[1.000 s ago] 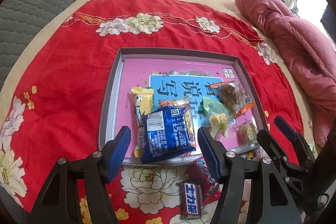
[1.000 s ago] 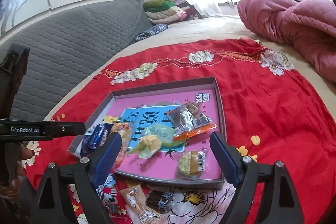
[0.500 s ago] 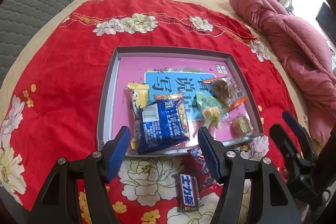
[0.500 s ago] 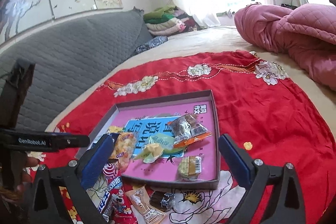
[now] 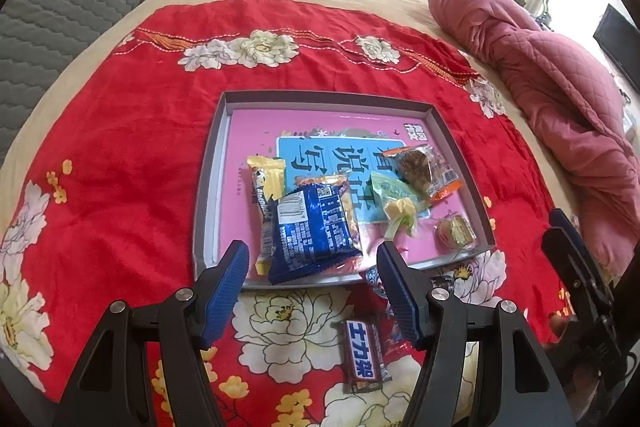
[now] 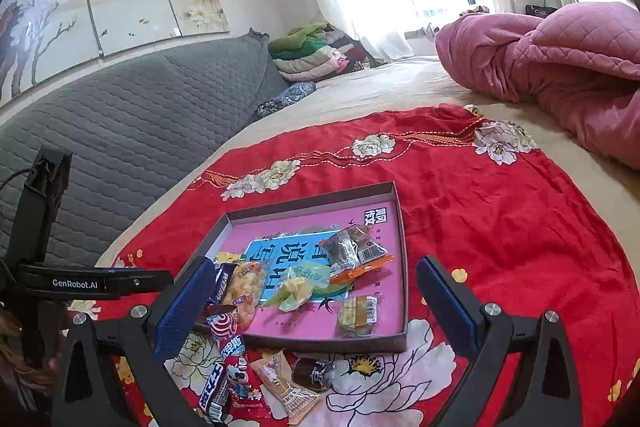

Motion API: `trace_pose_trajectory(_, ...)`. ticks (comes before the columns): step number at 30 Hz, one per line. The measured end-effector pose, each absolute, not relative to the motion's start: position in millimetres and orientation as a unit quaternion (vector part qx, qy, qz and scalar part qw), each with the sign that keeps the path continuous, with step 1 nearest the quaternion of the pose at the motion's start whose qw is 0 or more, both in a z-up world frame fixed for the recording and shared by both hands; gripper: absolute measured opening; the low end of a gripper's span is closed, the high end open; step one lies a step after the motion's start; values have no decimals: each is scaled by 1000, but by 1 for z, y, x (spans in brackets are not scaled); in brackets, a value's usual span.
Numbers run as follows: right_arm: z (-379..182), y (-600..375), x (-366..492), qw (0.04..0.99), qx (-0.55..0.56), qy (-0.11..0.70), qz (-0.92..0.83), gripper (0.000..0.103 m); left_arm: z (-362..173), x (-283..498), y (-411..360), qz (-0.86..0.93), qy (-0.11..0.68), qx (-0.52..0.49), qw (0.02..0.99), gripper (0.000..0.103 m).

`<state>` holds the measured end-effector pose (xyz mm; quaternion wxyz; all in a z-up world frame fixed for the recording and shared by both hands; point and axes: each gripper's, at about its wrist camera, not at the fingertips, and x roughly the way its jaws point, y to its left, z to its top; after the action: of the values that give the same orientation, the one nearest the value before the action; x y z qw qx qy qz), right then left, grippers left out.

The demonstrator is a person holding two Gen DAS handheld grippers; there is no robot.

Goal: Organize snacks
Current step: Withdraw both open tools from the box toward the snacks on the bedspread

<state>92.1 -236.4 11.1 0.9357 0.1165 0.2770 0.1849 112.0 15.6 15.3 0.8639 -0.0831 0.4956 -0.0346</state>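
The left gripper (image 5: 312,277) is hovering w/ jaws partly apart, holding nothing, just above the blue snack packet (image 5: 312,231) lying at the near edge of the grey tray (image 5: 208,187). The right gripper (image 6: 316,291) is standing w/ jaws fully wide, empty. Several snacks are lying in the tray; a chocolate bar (image 5: 364,357) and others are lying on the red cloth (image 5: 120,147) of the bed.
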Motion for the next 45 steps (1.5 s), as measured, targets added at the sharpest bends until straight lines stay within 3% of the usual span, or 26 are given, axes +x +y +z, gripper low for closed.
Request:
trace_pose_trajectory(28,-2,-230,67,917,96,343,178,101,-5,88,10,-75,520,-88,846,68)
trace_pose_trajectory(45,-13,-218,66,909,52,373,178,101,-59,70,-19,-108,591,-81,795,68)
